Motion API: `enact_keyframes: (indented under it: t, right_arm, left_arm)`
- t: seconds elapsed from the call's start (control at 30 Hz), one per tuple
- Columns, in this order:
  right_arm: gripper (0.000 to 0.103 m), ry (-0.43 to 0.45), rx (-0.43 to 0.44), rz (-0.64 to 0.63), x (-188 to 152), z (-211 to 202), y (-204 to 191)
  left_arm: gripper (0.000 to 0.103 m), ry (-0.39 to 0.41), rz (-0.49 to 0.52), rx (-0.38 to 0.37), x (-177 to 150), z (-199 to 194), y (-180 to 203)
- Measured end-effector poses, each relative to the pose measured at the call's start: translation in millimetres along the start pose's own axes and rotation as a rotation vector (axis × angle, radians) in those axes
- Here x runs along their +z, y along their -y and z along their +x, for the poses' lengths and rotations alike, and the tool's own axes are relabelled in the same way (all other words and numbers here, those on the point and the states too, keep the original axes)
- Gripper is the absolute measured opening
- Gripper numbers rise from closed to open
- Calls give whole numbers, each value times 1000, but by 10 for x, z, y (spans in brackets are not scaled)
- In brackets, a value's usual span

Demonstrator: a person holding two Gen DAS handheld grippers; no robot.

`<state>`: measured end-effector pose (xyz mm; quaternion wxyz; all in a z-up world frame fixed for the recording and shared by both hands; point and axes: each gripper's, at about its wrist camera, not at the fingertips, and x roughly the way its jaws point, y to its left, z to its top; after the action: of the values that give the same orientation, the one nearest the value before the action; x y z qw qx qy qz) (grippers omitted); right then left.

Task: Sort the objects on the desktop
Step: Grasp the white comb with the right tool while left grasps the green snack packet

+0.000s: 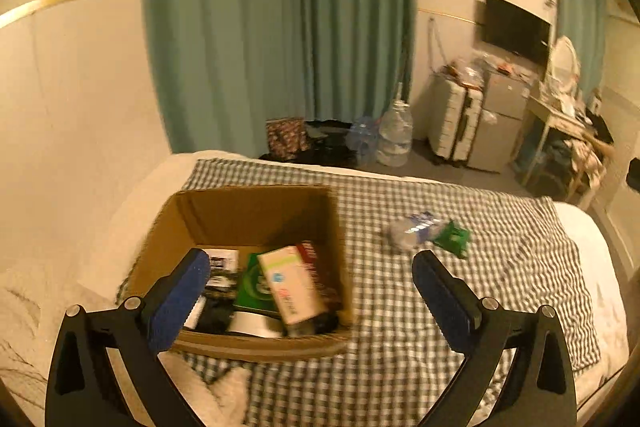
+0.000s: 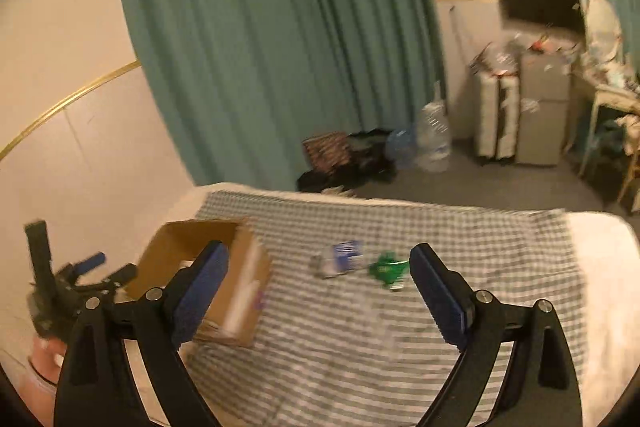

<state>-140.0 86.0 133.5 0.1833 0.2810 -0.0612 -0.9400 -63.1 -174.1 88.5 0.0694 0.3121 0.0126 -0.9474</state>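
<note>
While both grippers stand wide and empty, the cardboard box (image 1: 256, 267) lies under the left gripper (image 1: 312, 275). Ahead of the right gripper (image 2: 320, 267), 2 packets (image 2: 360, 265) rest on the checked cloth (image 2: 440, 239).

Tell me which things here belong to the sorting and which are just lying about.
Job: cardboard box with packets already in it; blue-and-white packet; green packet; both on the checked cloth.
Lying about: water jugs, suitcase, curtain.

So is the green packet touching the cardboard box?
Apart. The left wrist view shows bare checked cloth between the green packet and the cardboard box.
</note>
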Motion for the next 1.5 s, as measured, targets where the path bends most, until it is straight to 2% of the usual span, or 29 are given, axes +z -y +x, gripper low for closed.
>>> enact_keyframes:
  t: [0.07, 0.17, 0.23, 0.3, 0.4, 0.5, 0.57, 0.7, 0.77, 0.87, 0.93, 1.0, 1.13, 1.33, 1.37, 1.4, 1.47, 1.5]
  right_arm:
    - [93, 47, -28, -16, -62, -121, 165]
    - [92, 68, -66, -36, -221, -169, 351]
    - [93, 68, -83, -56, -330, -143, 453]
    - [93, 48, -99, -71, -480, 3, 495]
    - [92, -16, -108, -88, -676, 319, 549]
    - [92, -75, -121, -112, -900, 677, 566]
    - [92, -149, -101, -132, -1072, 987, 564]
    - [92, -232, -101, -178, -1338, 1530, 519]
    - [92, -232, -137, -217, -1503, 1790, 531]
    - [92, -290, -145, -228, -1712, 2122, 622]
    - [89, -308, -146, -237, -1822, 2306, 665]
    - [76, -341, -126, -233, -1872, 2483, 710]
    - [71, -378, -86, -213, -1892, 2770, 745]
    - [68, -370, -79, -238, -1902, 2846, 757]
    - [60, -366, -83, -235, -1908, 2827, 776]
    - [47, -363, -89, -237, -1913, 2793, 790]
    - [28, -362, -115, -254, -1921, 2706, 812]
    - [26, -368, -121, -265, -1929, 2664, 828]
  left_arm:
    - [103, 2, 9, -22, -43, 8, 200]
    - [103, -34, -3, -60, -167, 160, 478]
    - [103, -75, -43, -53, -285, 313, 624]
    - [103, -79, -111, -10, -427, 454, 753]
    - [103, -54, -186, 27, -641, 668, 902]
    - [103, -52, -158, 78, -808, 976, 1102]
    - [103, -68, -135, 103, -877, 1180, 1195]
    - [103, -176, -116, 46, -947, 1589, 1214]
    - [103, -195, -144, 61, -1004, 1723, 1167]
    - [103, -231, -208, 58, -1083, 1929, 1055]
    - [103, -283, -243, 36, -1124, 2062, 1007]
    - [103, -308, -261, 26, -1162, 2133, 974]
    - [103, -315, -271, -2, -1216, 2193, 972]
    - [103, -368, -245, 9, -1254, 2288, 1024]
    - [103, -365, -240, 14, -1252, 2272, 1034]
    - [103, -362, -231, 17, -1250, 2250, 1053]
    - [103, -361, -214, 27, -1240, 2220, 1083]
    - [103, -356, -209, 35, -1233, 2199, 1085]
